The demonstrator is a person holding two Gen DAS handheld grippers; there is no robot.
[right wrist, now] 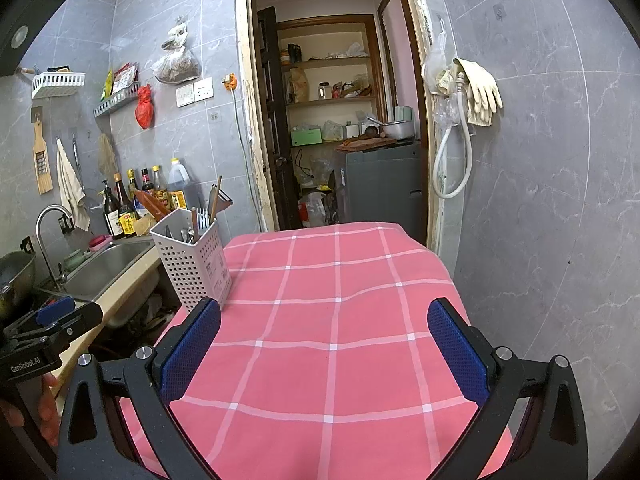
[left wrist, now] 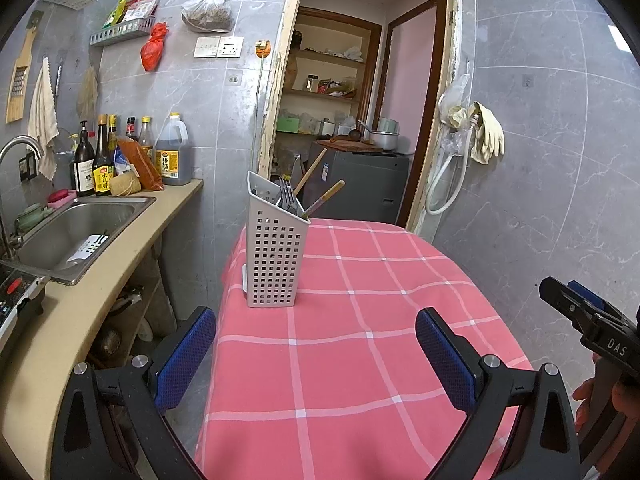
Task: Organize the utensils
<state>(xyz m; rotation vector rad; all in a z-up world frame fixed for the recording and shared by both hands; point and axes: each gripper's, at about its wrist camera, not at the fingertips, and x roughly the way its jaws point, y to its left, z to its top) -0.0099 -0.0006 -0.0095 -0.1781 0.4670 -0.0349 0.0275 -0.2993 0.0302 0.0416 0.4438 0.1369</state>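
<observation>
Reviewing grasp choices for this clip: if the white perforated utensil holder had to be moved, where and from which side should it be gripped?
Probably by its upper walls, just below the rim. The utensil holder stands upright near the table's left edge, tall and narrow, with fork and wooden handles sticking out above. A level approach across the tablecloth by the open left gripper, closing on two opposite flat walls, avoids those handles.

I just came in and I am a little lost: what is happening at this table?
A person holds two grippers above the pink checked tablecloth. Left gripper and right gripper are both open and hold nothing. The utensils stand in the white perforated holder at the table's left edge.
</observation>
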